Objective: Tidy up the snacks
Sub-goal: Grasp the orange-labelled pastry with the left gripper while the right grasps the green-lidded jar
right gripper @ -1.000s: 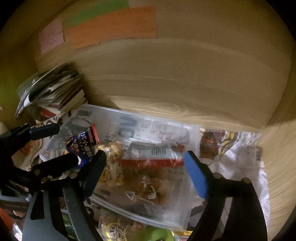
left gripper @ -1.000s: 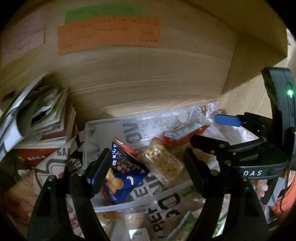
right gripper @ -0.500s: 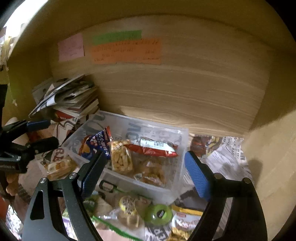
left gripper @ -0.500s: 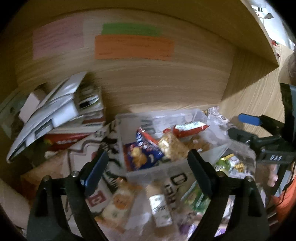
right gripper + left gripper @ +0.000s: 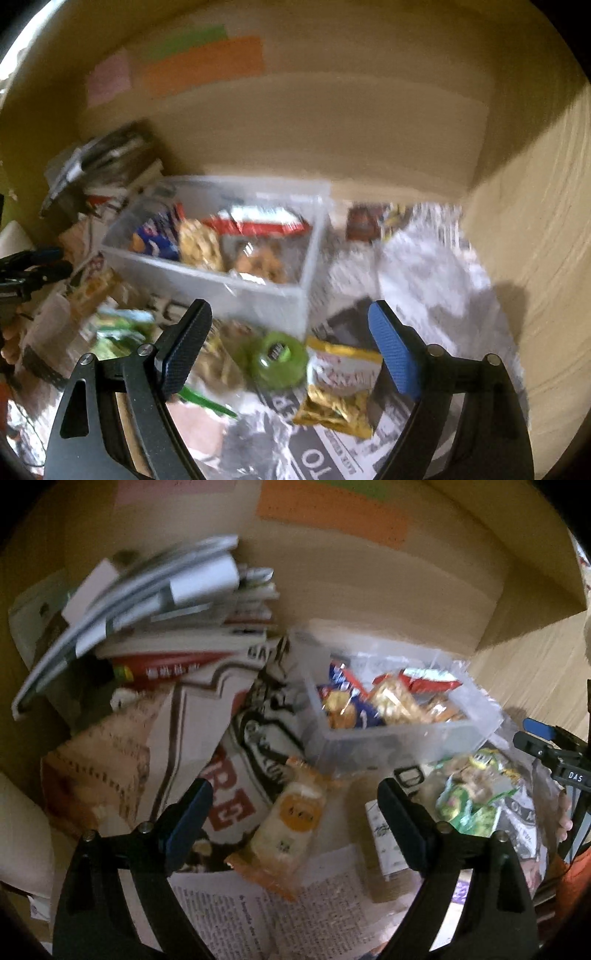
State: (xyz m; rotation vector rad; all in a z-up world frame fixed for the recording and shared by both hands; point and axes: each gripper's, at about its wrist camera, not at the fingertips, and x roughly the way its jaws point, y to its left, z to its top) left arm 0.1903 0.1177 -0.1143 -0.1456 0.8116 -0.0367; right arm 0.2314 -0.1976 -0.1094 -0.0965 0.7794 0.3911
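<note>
Clear bin (image 5: 258, 291) on newspaper (image 5: 207, 716) against the wood back wall holds several packets: blue, tan, red-white. Loose snacks lie in front of it: orange packet (image 5: 291, 823), green bag (image 5: 476, 794), green tub (image 5: 277, 354), gold packet (image 5: 340, 384); bare newspaper lies right of the bin. Left gripper (image 5: 291, 808) and right gripper (image 5: 288, 332) hover with fingers wide apart, empty.

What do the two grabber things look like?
Both are black plastic, with two long fingers like tongs, joined by small silver rivets. The left gripper has dark blue textured pads on the inside of its fingers. The right gripper has one bright blue pad and one darker one. White letters "DAS" are printed on the right gripper's body, seen from the left camera.
</note>
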